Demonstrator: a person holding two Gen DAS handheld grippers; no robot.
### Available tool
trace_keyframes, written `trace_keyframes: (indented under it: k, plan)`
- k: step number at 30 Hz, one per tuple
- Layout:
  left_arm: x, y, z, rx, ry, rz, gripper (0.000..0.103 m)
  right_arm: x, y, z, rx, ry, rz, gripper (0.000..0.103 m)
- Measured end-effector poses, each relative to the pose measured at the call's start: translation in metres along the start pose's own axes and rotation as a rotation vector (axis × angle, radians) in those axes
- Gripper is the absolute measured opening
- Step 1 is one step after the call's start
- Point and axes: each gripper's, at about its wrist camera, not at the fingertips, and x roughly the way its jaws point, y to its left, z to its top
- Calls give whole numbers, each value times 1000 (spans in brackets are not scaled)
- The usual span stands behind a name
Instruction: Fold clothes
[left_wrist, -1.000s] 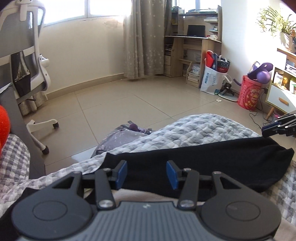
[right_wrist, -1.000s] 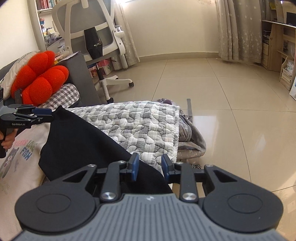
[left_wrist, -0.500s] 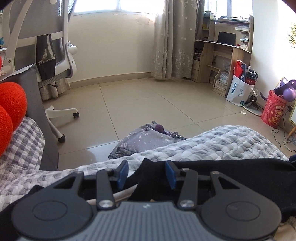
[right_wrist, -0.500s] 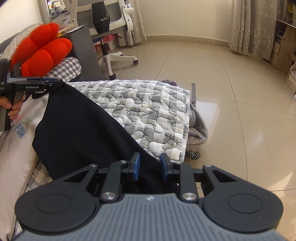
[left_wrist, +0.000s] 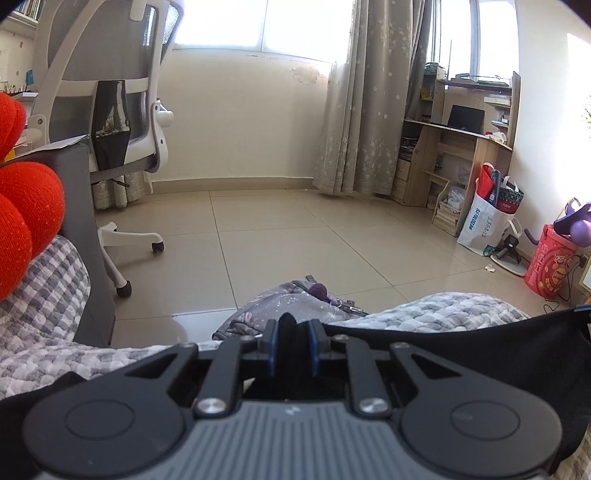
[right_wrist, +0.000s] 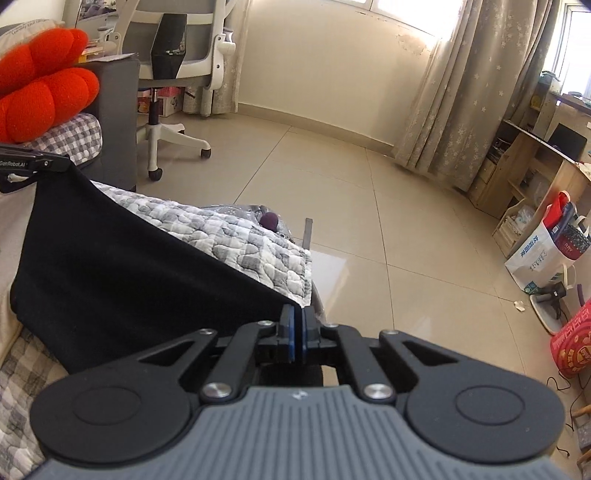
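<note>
Cloth fills the near part of both wrist views: a black garment (right_wrist: 122, 273) is stretched over a grey-and-white quilted blanket (right_wrist: 236, 236), hanging taut between two hand-held grippers. In the right wrist view the garment runs from about nine o'clock down to the middle of the frame. There the right gripper (right_wrist: 296, 325) has its blue-padded jaws pressed together on the garment's corner. At nine o'clock in the same view, the left gripper (right_wrist: 55, 165) holds the opposite corner. In the left wrist view the left gripper (left_wrist: 291, 338) sits at six o'clock, its jaws closing, with a bunched fold of the black fabric squeezed between the pads. From there the garment spreads away toward three o'clock. A red cushion (right_wrist: 44, 96) rests on a checked pillow (right_wrist: 74, 138) at ten o'clock. A white office chair (left_wrist: 110, 92) stands at eleven o'clock on the tiled floor (left_wrist: 295, 236). A grey bundle of fabric (left_wrist: 291, 306) lies on the floor just past the blanket's edge.
</note>
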Motion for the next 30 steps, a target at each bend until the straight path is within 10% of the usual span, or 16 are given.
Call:
trace_keyframes:
  k: [5,13,23,30]
  plan:
    - [14,-4,-1,22,69,29,23,26,6,-4,32,59,-7,6]
    - [-11,-3,3,32,51,14,48,-1,29,15,49,-18,34,38]
    - [-51,-1,-12,99,87,-78,63,0,106,34,33,-40,266,39]
    - [-87,34,-40,133,102,-92,68,-4,118,21,30,-20,252,42]
